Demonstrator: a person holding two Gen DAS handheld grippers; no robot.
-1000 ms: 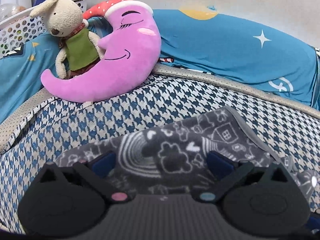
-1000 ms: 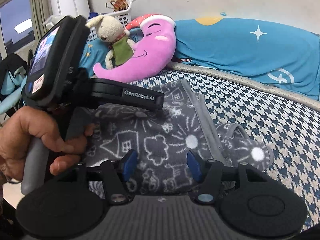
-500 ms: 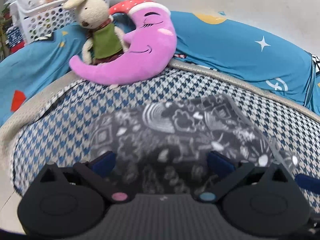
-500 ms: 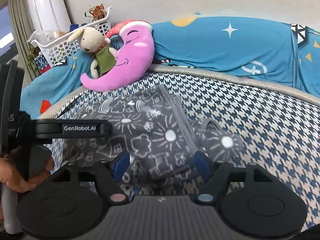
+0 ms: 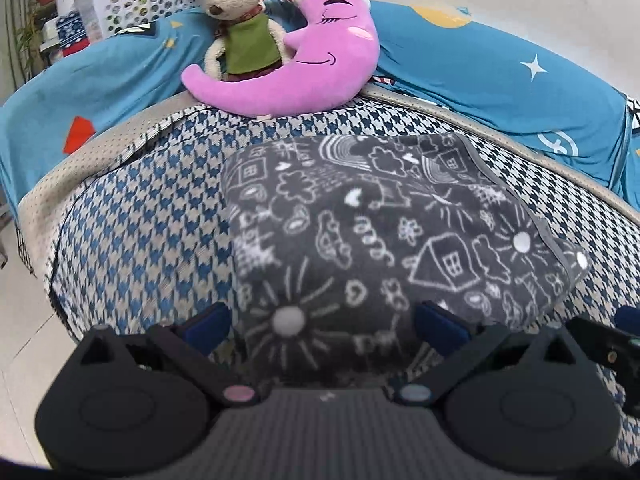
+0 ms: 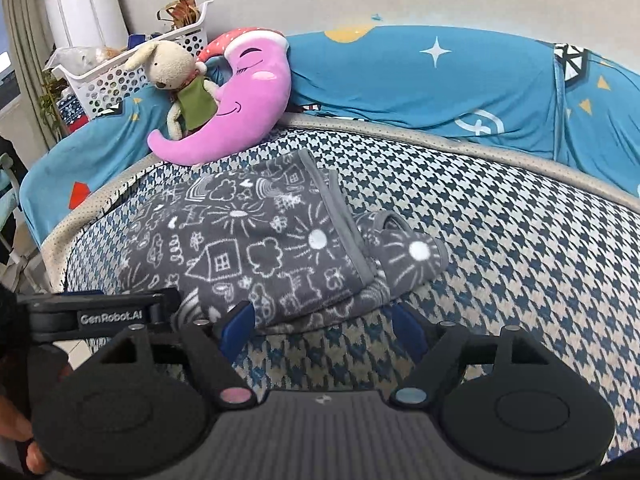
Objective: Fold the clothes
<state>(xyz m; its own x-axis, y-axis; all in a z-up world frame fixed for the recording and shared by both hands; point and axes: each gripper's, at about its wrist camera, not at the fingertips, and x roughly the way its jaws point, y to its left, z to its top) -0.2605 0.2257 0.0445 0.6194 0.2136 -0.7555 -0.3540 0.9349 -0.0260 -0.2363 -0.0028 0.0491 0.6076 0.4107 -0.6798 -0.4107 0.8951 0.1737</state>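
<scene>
A grey fleece garment printed with white doodles lies folded into a rough rectangle on the blue-and-white houndstooth cushion. My left gripper is open at the garment's near edge, its blue pads wide apart and gripping nothing. In the right wrist view the garment lies ahead with a small sleeve end sticking out on its right side. My right gripper is open just short of the garment's near corner, above bare cushion. The left gripper shows at the left edge of that view, held by a hand.
A pink moon pillow and a rabbit plush lean on the blue star-print cover behind the cushion. A white perforated basket stands at the far left. The cushion's edge drops to the floor at left.
Both grippers have drawn back from the garment toward the cushion's front, so more of it shows. The left gripper has swung out of the right view's middle to its left edge.
</scene>
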